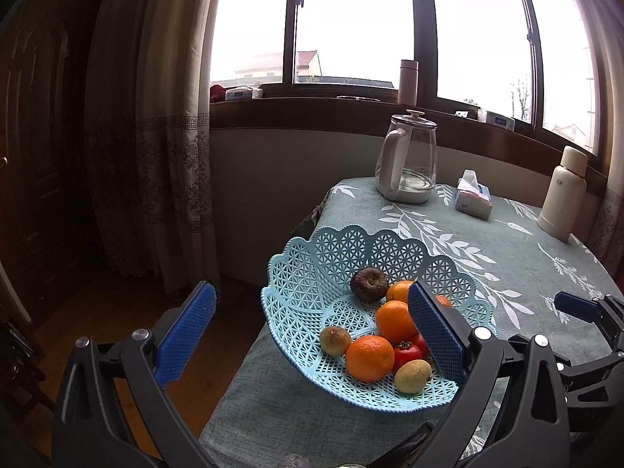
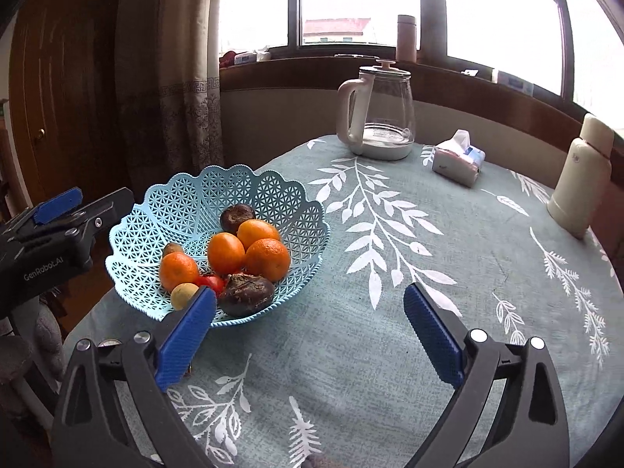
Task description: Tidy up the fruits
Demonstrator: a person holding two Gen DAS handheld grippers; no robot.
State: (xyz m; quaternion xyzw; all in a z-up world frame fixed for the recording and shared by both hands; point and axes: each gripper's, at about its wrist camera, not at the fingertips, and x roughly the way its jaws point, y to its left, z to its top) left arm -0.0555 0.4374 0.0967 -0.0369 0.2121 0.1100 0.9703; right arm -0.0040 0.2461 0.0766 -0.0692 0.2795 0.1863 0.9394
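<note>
Round table under a grey-green cloth printed with white leaf sprays, set before a wide window with a dark wooden sill; patterned curtain and brown door to the left. Item one: pale blue openwork plastic basket with scalloped rim, standing at the table's left edge. Contents: four oranges, heaped at the centre; two dark brown wrinkled fruits, one at the far side, one at the near rim; one small red fruit with a dark calyx, wedged low between them; two small yellow-green fruits, one near the front, one mostly hidden behind an orange. Item two: glass kettle with white handle and base, at the far edge, a little water in the bottom. Item three: soft tissue pack, just right of the kettle. Item four: cream flask, upright at the far right. Pink tumbler and small boxes on the sill. Left gripper: blue ribbed pads spread wide, nothing between them, poised over the basket's near left side, right pad overlapping the fruit in its own view. Right gripper: likewise spread wide and empty, above bare cloth just right of the basket.
</note>
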